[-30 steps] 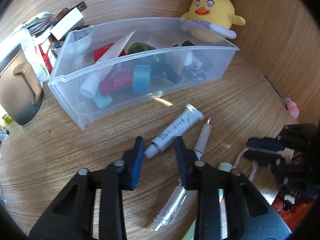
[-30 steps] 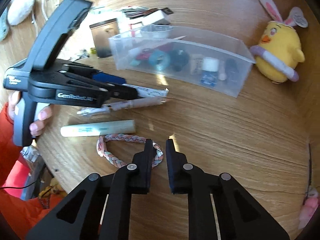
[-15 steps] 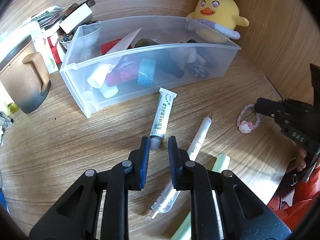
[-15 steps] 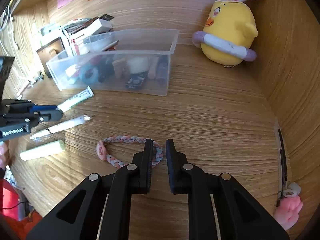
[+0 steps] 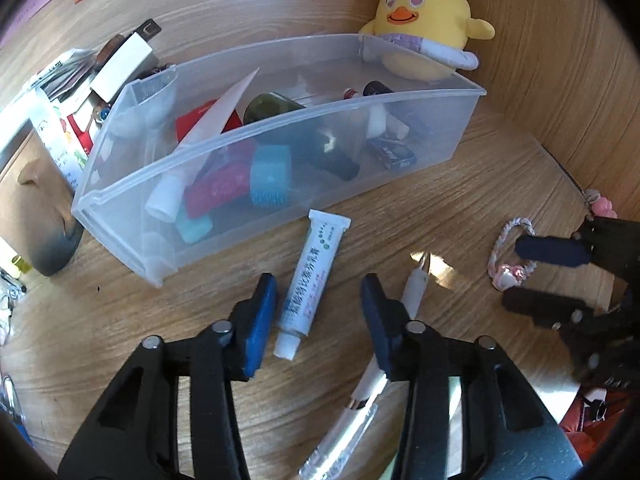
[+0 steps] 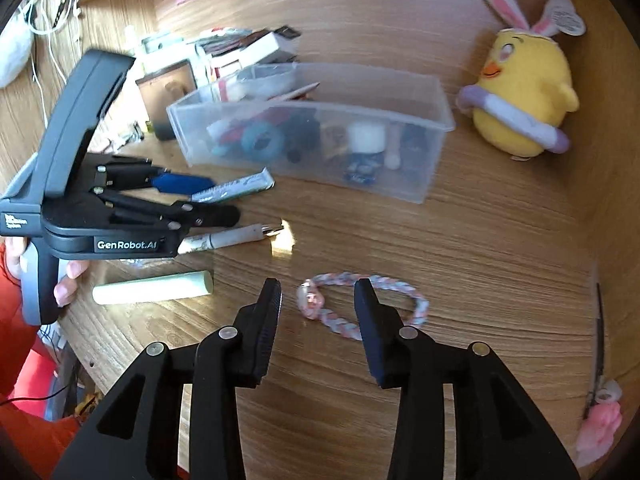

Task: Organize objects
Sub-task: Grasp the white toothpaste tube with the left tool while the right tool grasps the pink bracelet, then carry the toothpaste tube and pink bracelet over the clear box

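Note:
A clear plastic bin (image 5: 436, 98) (image 6: 434, 152) holds several small items. On the desk in front of it lies a white ointment tube (image 5: 313, 276) (image 6: 236, 189). My left gripper (image 5: 318, 300) (image 6: 192, 196) is open, its jaws on either side of the tube's cap end, not touching it. A white pen (image 5: 412, 292) (image 6: 232, 238) lies beside the right jaw. My right gripper (image 6: 318, 300) (image 5: 548, 276) is open just above a pink braided bracelet (image 6: 340, 312) (image 5: 506, 260).
A yellow chick plush (image 5: 424, 32) (image 6: 524, 96) sits behind the bin. A pale green stick (image 6: 152, 288) lies near the desk's front edge. A brown mug (image 5: 36, 200), boxes and cards (image 5: 120, 60) crowd the left. A pink charm (image 6: 600, 432) lies far right.
Both grippers have opened wide. The left one has closed in around the tube's cap end; the right one has come down over the bracelet.

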Demonstrator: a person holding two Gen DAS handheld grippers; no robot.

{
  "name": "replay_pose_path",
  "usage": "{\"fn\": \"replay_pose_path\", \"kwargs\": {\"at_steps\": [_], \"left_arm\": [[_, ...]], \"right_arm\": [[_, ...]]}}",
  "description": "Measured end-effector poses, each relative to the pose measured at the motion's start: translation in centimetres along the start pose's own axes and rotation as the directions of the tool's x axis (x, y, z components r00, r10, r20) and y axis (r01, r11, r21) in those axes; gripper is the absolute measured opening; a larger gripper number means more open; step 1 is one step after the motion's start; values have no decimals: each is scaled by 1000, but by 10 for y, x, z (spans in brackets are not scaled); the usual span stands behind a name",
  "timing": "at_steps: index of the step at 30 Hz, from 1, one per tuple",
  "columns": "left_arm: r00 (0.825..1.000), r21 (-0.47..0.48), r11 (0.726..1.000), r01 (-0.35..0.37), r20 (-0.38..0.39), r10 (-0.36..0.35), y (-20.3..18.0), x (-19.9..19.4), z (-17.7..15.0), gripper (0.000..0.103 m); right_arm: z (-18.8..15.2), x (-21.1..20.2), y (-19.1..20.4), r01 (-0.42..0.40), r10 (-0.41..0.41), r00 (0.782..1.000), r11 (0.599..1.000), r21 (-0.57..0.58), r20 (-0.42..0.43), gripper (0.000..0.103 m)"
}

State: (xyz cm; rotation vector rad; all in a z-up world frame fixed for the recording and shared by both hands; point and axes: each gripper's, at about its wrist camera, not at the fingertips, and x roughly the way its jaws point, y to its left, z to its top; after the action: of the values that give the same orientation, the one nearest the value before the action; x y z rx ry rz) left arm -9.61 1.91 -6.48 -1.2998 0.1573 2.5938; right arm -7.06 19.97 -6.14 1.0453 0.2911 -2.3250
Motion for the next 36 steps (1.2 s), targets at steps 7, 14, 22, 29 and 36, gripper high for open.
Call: {"fn": "replay_pose_path", "kwargs": {"at_steps": [7, 14, 22, 29, 36], "left_arm": [[999, -16, 999, 33, 24, -33, 4, -3, -2, 15], [999, -47, 999, 23, 49, -20, 5, -18, -10, 15], [994, -88, 996, 29, 110, -20, 4, -42, -11, 15], [981, -100, 993, 59, 190, -39, 1, -63, 2, 15], [962, -127, 989, 80, 268, -44, 5, -81, 19, 15]], "right_arm": [[-5, 5, 5, 7, -7, 1000, 1000, -24, 5, 12], [-2, -4, -3, -10, 9, 999, 1000, 22, 36, 11], [15, -27, -12, -4, -1, 993, 999, 40, 117, 11], [43, -51, -14, -23, 13, 974, 999, 39, 227, 11], [68, -61, -6, -19, 20, 960, 1000, -7, 281, 11]]}}
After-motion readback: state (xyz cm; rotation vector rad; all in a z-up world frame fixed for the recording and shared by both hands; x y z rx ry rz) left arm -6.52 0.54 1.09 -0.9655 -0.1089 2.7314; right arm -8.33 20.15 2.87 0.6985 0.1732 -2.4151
